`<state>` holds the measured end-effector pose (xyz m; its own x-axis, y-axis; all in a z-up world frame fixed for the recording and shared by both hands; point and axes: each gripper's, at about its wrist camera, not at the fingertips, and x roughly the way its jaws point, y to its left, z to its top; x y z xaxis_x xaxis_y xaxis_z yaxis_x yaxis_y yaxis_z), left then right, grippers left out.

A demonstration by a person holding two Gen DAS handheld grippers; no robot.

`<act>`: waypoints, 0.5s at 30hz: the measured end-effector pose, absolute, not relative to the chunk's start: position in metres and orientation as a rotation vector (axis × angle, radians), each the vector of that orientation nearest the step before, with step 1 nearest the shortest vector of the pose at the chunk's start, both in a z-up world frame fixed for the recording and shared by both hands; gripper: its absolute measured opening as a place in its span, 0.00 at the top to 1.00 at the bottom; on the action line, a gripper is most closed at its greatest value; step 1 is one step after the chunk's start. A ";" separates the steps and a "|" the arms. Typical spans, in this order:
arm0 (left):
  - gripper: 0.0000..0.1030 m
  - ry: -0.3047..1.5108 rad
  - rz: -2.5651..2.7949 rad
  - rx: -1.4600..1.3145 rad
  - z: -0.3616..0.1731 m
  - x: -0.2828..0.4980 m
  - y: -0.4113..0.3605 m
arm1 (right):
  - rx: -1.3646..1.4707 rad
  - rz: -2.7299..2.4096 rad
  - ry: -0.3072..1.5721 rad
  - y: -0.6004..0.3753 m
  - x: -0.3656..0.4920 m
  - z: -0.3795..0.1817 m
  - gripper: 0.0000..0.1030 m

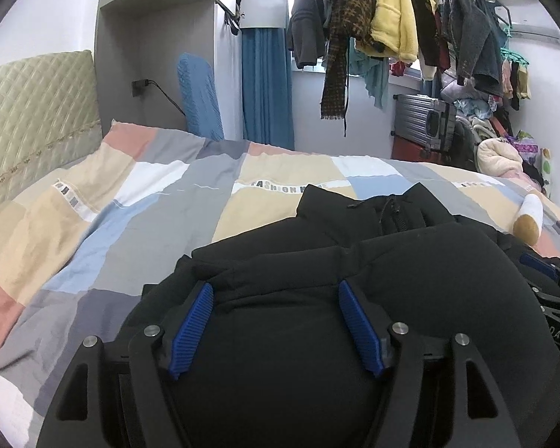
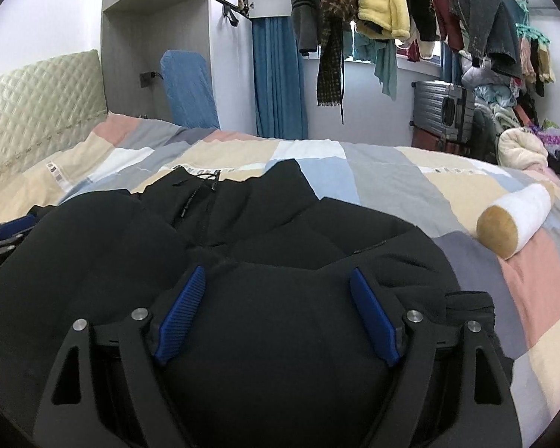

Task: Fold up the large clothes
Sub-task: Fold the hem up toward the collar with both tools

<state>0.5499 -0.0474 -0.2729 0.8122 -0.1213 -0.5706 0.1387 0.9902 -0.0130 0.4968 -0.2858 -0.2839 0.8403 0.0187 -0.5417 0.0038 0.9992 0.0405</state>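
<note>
A large black puffy jacket (image 1: 373,261) lies bunched on the patchwork bedspread (image 1: 130,205), zipper and collar toward the far side. My left gripper (image 1: 276,291) is open, its blue pads spread wide over the jacket's near left part. My right gripper (image 2: 278,276) is open too, spread over the jacket (image 2: 280,224) at its near right part. The jacket fabric bulges up between both pairs of fingers. The right gripper shows at the right edge of the left wrist view (image 1: 548,272); the left one shows at the left edge of the right wrist view (image 2: 3,231).
A white and tan roll pillow (image 2: 511,220) lies on the bed to the right. A quilted headboard (image 1: 30,112) stands at left. Hanging clothes (image 1: 392,18), a blue curtain (image 1: 267,89) and suitcases (image 1: 422,123) stand beyond the bed's far edge.
</note>
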 end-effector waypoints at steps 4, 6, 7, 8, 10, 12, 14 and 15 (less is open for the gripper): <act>0.32 0.589 -0.115 0.016 -0.280 0.550 -0.052 | 0.069 0.015 0.568 -0.290 0.499 -0.291 0.22; 0.32 0.593 -0.105 0.018 -0.281 0.550 -0.054 | 0.069 0.012 0.574 -0.290 0.501 -0.294 0.22; 0.32 0.597 -0.104 0.021 -0.280 0.551 -0.054 | 0.067 0.011 0.580 -0.290 0.501 -0.294 0.22; 0.32 0.603 -0.104 0.023 -0.279 0.551 -0.054 | 0.066 0.010 0.585 -0.289 0.501 -0.294 0.22; 0.32 0.629 -0.101 0.016 -0.275 0.551 -0.053 | 0.052 0.005 0.604 -0.287 0.504 -0.294 0.22; 0.32 0.660 -0.093 0.022 -0.266 0.549 -0.054 | 0.034 -0.002 0.652 -0.284 0.510 -0.293 0.21; 0.31 0.685 -0.090 0.039 -0.256 0.544 -0.056 | 0.038 -0.006 0.695 -0.284 0.511 -0.288 0.21; 0.27 0.696 -0.093 0.040 -0.248 0.540 -0.054 | 0.043 -0.005 0.704 -0.284 0.509 -0.284 0.21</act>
<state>0.5403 -0.0544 -0.2484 0.7637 -0.0722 -0.6416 0.0989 0.9951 0.0057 0.5089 -0.2843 -0.2837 0.7625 0.0097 -0.6469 0.0194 0.9991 0.0379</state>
